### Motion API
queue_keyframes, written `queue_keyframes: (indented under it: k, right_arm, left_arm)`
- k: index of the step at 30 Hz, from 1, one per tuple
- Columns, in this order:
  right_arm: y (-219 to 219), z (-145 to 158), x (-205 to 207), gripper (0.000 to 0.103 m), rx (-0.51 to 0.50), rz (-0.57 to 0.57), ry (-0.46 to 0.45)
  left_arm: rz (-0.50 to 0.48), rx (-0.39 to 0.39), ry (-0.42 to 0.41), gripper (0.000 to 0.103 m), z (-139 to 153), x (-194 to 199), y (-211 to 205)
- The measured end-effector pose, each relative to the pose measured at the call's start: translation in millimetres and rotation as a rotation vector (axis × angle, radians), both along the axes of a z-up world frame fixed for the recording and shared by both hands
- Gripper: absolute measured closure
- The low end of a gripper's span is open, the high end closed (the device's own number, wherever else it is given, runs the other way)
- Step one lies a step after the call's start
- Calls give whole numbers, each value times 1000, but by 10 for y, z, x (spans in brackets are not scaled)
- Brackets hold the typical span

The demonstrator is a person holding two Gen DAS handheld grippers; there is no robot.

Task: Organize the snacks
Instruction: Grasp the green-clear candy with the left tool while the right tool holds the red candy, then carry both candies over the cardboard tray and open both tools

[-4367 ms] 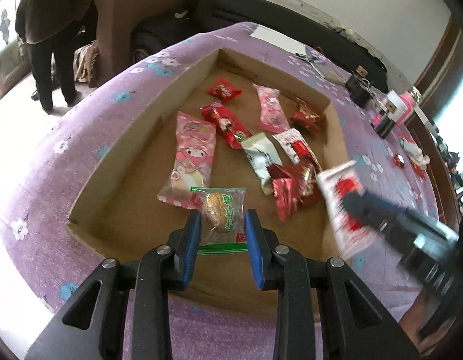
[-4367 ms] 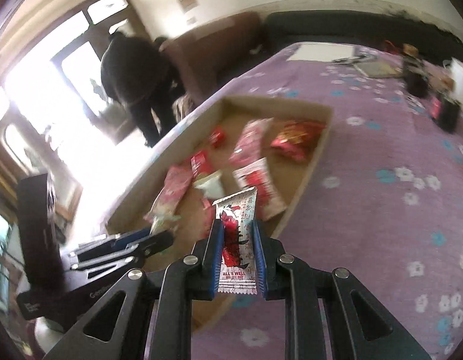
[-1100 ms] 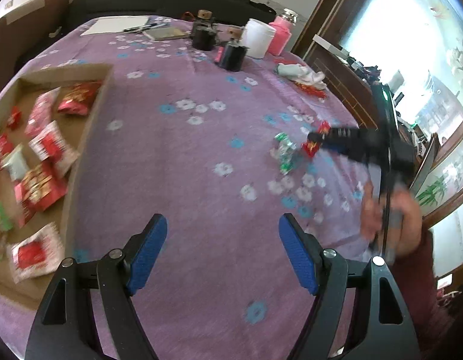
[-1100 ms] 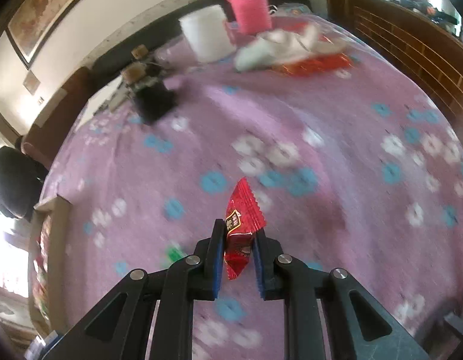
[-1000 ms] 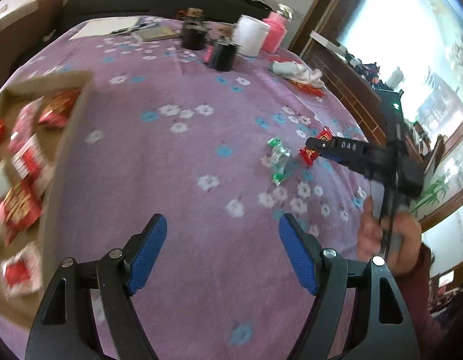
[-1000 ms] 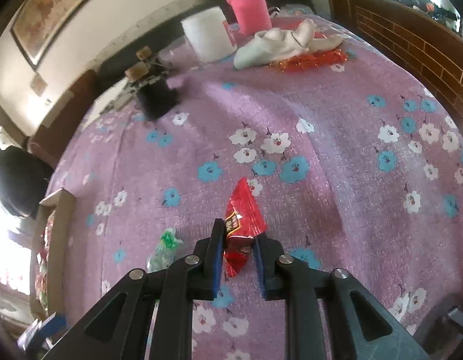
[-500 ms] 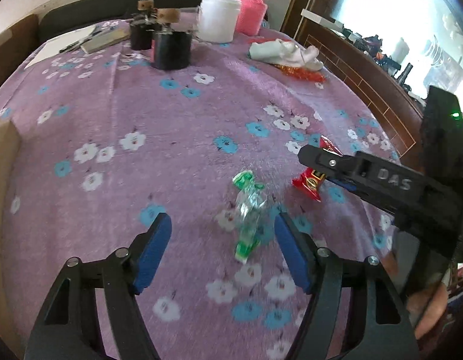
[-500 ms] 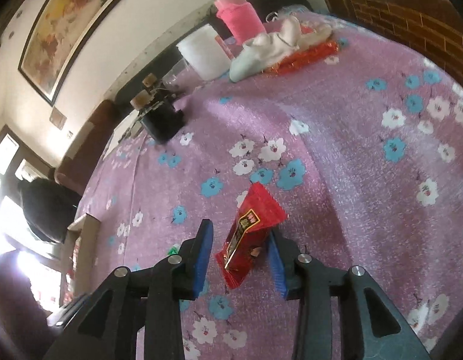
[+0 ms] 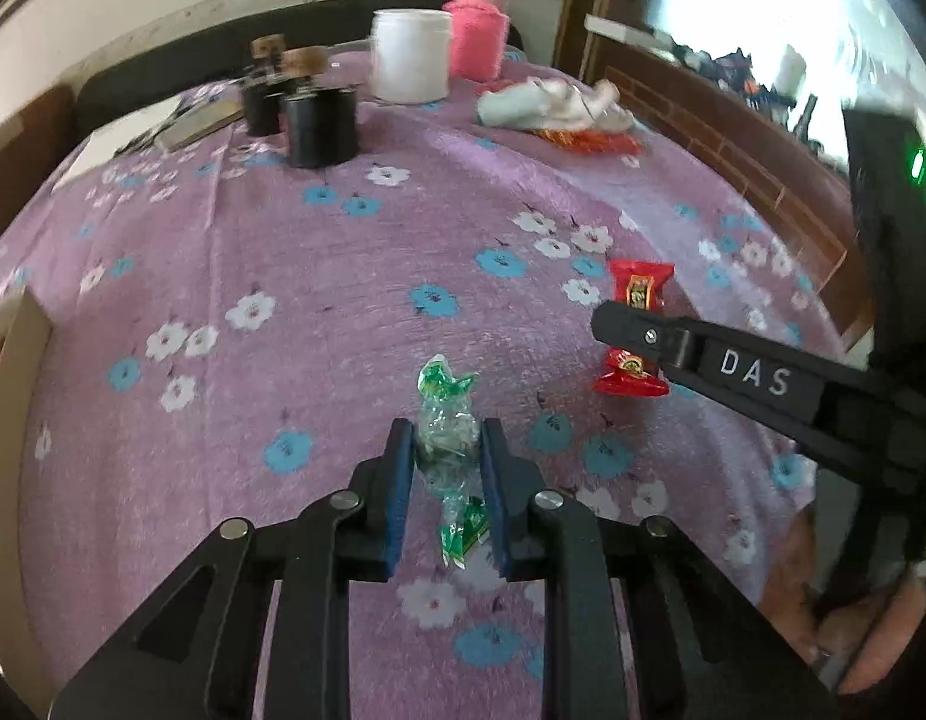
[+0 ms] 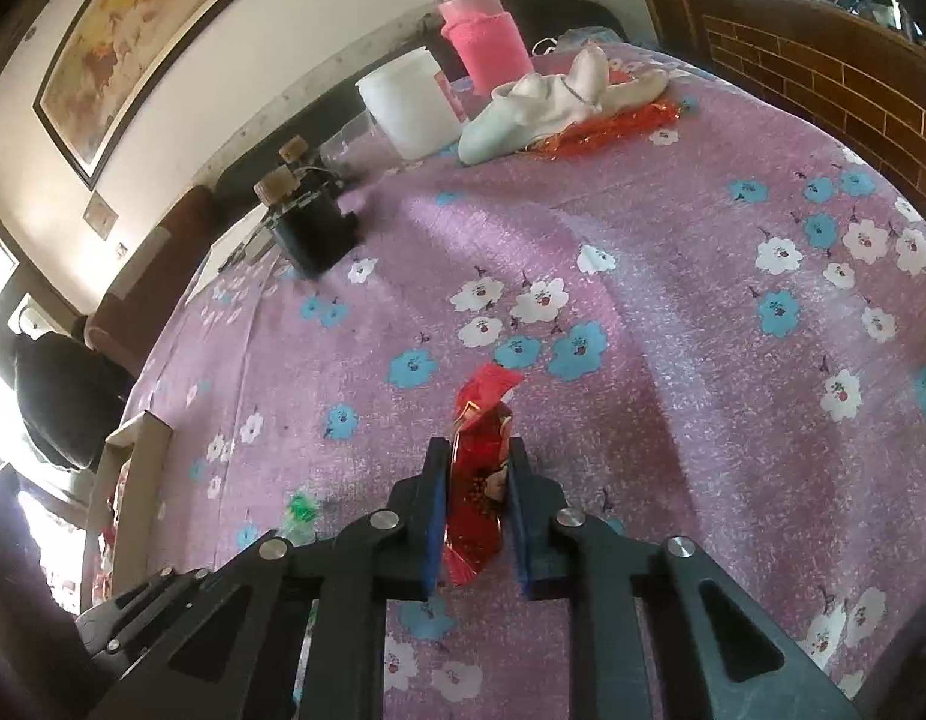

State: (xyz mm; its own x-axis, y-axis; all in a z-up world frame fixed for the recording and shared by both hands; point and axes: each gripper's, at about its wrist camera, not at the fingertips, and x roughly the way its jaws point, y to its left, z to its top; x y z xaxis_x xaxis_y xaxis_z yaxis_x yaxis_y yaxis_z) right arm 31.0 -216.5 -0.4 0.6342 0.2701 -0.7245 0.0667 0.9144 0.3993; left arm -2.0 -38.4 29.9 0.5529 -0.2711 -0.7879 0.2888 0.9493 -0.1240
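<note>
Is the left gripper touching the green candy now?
Touching. In the left wrist view both blue pads of the left gripper press against the sides of the green candy, with no gap on either side.

Your box (image 9: 16, 396) is cut off by the left edge of the left view, and its contents show only as a blur. In the right view you see just one corner of it, the packets inside too small to tell. Your right gripper (image 9: 628, 330) hides the middle of the red snack (image 9: 640, 285). The printing on the green candy (image 9: 448, 420) is too small to read. Your hand (image 9: 847, 618) runs off the corner.
</note>
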Motion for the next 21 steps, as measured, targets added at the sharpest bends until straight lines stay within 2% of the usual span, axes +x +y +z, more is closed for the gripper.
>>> queue_keyframes:
  k: [5,10,17,21]
  right_arm:
    - [-41,-2,-33,85,1,-7,-11]
    - [-18,3,-50,85,-6,1,-19]
    - [29,13,-73,85,-25,6,-27]
    - [60,28,-89,85,-53,2,-38]
  left_arm:
    - [61,-64,9,84,197,-124,321]
    - [141,-105,-46,84,442,-411,763]
    - [217,-185,-61,84,503,-690,1215]
    - [284,-238,-95,84,617,-877,1584]
